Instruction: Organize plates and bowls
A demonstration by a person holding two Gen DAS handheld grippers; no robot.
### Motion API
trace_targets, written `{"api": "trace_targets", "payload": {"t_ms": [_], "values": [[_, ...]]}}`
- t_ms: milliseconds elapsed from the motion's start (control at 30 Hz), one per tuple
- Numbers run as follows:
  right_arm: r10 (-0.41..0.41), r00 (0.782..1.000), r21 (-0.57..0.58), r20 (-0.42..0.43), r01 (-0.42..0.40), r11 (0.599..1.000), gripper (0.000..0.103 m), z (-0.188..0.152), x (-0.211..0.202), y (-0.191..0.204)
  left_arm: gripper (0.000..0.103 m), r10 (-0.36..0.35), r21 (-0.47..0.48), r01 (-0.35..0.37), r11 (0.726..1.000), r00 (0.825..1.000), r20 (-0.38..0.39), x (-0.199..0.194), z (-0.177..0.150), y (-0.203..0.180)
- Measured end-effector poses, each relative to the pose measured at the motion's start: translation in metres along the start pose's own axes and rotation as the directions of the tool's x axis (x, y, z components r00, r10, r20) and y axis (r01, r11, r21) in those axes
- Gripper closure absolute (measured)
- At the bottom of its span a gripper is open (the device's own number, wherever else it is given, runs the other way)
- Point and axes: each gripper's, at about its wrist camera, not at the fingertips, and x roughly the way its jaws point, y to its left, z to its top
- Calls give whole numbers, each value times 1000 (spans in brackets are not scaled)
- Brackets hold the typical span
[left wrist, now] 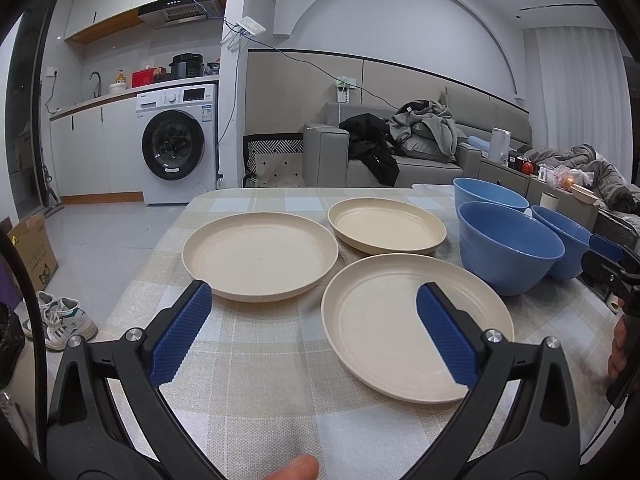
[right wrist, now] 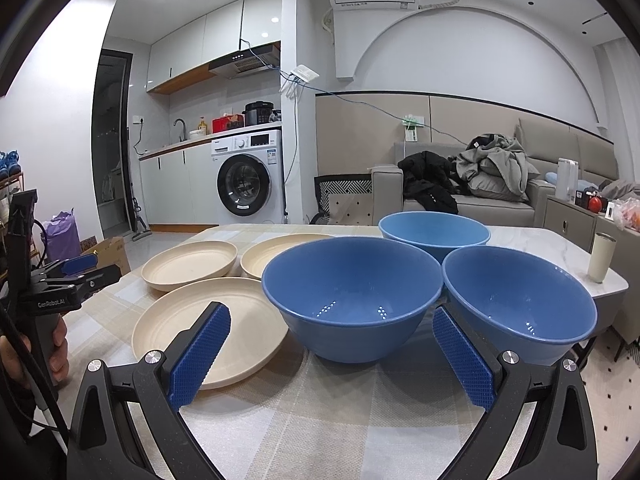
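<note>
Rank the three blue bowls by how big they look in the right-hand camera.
1. Nearest bowl, looks largest.
2. Right bowl, slightly smaller.
3. Far bowl, smallest.
Nearness may explain this; they could be the same size.

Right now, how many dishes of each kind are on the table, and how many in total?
Cream plates: 3, the near one, the far left one, the far right one.
Blue bowls: 3, the near left one, the near right one, the far one.
Total: 6.
</note>
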Motion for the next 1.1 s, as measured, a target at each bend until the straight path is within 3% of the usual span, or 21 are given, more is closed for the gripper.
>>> {"api": "trace_targets", "payload": {"t_ms": [267,433,667,933,1100], "values": [[-24,999,6,-44,25,1000,0,-3,13,-5,1,-24,-3,24,1000,999,-31,7,1,0],[22,998,49,-62,-19,999,0,4,17,-6,1,-33,-13,32,999,997,-66,12,2,2],[37,998,21,-42,-37,999,0,18,13,5,1,-88,-72,79,994,988,-127,15,12,11],[52,995,-13,-85,-54,998,0,40,18,25,1,-66,-112,49,993,986,-150,12,25,20],[93,991,2,-91,-93,996,0,57,21,35,1,-35,-83,21,996,985,-168,9,35,22]]}}
